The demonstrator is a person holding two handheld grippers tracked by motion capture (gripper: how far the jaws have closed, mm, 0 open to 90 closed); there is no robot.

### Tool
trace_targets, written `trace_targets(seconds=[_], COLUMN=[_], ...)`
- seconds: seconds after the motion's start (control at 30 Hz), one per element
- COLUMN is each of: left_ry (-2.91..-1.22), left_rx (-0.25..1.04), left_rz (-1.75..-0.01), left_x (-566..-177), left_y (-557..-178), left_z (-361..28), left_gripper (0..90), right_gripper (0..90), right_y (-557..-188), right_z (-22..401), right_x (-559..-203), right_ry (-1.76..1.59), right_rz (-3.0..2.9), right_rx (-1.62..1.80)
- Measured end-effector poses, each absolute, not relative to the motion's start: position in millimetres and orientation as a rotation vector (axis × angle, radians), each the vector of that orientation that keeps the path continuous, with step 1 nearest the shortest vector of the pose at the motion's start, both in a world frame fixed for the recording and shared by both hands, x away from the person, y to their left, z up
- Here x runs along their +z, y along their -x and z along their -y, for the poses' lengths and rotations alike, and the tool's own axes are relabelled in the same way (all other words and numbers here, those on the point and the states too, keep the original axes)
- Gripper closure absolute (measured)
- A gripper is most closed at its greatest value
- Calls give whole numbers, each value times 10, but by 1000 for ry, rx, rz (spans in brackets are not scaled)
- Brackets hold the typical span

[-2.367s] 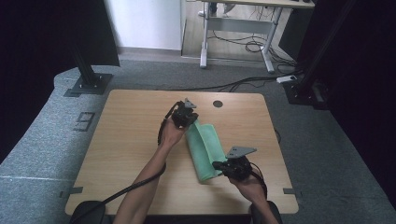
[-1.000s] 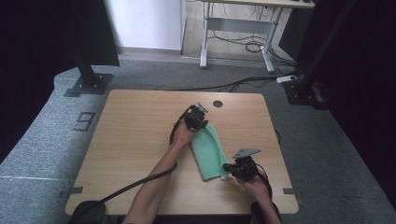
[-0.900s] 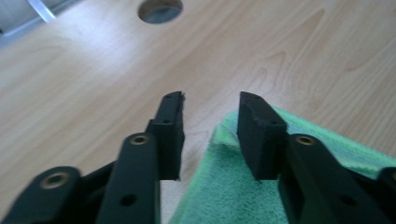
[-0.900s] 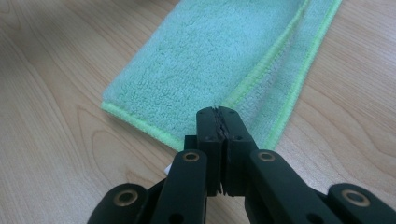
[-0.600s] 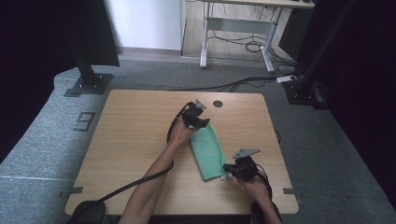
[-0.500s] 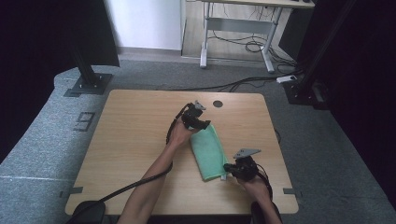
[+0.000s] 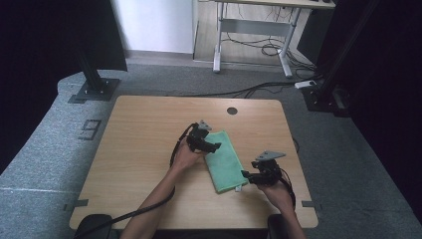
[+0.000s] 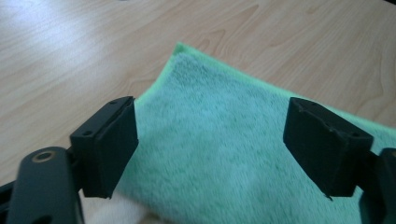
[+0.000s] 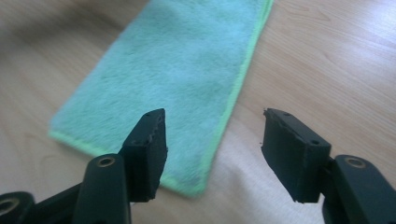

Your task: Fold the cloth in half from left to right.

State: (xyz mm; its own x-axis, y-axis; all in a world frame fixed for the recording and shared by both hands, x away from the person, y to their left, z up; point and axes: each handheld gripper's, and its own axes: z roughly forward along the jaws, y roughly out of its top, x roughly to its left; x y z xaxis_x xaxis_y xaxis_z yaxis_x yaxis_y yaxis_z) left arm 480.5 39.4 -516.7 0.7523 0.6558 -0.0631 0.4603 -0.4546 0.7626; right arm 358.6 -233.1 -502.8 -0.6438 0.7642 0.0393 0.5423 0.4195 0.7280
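Observation:
A folded green towel [image 7: 225,160] lies flat on the wooden table [image 7: 144,144], a little right of its middle. My left gripper [image 7: 213,146] is open over the towel's far left part; in the left gripper view the towel [image 8: 224,154] spreads between and beyond the two jaws, nothing pinched. My right gripper [image 7: 248,177] is open at the towel's near right corner. In the right gripper view its jaws straddle the towel's edge [image 9: 224,126], one over the green pile, the other over bare wood.
A round cable hole [image 7: 232,110] sits near the table's far edge. A cable [image 7: 134,211] trails from the left gripper along the forearm and off the near edge. Beyond the table are dark stand bases [image 7: 94,89] and a desk frame [image 7: 249,45].
The left gripper carried the towel's far end to the right and turned the towel, then opened and let go. The right gripper has also opened at the near corner.

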Motion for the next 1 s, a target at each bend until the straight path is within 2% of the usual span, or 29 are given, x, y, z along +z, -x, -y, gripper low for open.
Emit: trace_targets(seconds=[0.3,0.6,1.0], left_ry=[-2148,-2218,-2239], left_rx=[323,380,403], left_rz=[-835,-848,-882], left_x=[-5281,-5415,-5459], left_y=[-4526,-4377,-4391], left_z=[-477,-454,-573], left_gripper=[143,143,142], right_gripper=[301,274,267], right_y=[-3747,-3772,-3719], right_z=[2369,2378,2253], right_x=[-5250,-5373,-5453], right_ry=[-1176,-1161,-1117], right_rz=[-2349,-2364,-2414], right_rx=[989,952,993])
